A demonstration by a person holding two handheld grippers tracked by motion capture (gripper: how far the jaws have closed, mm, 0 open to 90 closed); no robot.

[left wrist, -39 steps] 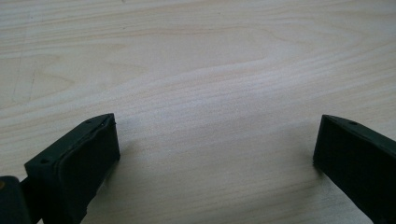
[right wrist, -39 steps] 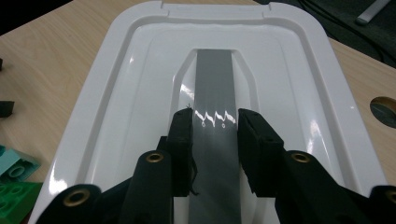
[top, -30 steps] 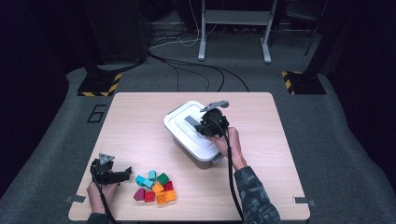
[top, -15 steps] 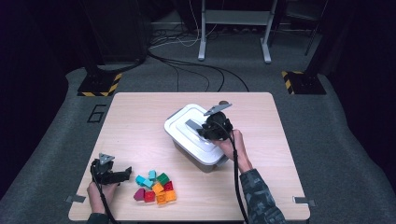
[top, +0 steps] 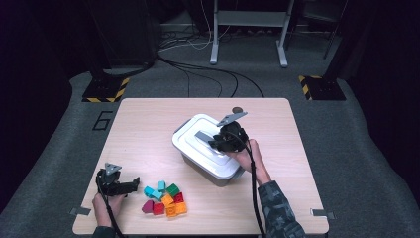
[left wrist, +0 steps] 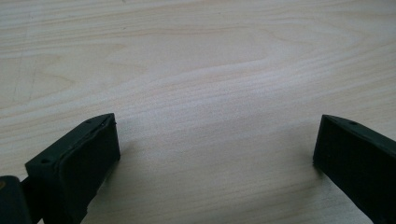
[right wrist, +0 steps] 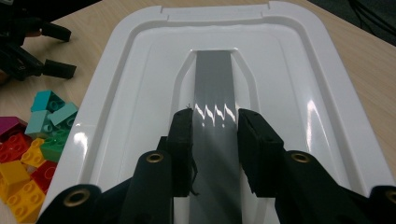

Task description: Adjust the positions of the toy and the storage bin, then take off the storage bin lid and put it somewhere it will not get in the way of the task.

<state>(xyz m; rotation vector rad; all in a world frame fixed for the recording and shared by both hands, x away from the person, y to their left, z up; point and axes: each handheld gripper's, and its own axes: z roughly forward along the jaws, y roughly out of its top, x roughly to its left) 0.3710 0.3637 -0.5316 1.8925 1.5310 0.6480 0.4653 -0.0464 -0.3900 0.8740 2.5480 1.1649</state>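
- Right gripper (right wrist: 215,140) is clenched on the grey handle (right wrist: 212,93) of the box lid (top: 198,130), probably to lift it.
- Left gripper (top: 130,185) rests released at the nine o'clock side of the bricks (top: 163,198), ready to load them.

White lid (right wrist: 140,93) w/ grey handle (right wrist: 215,98); multicolour bricks (top: 163,198); light wood table (top: 148,129).

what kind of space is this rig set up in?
Probably a lab or studio bay for recording manipulation demos. A lone wooden table stands on grey carpet, hazard-striped stand bases flank it, cables trail over the floor, and the surroundings are dark.
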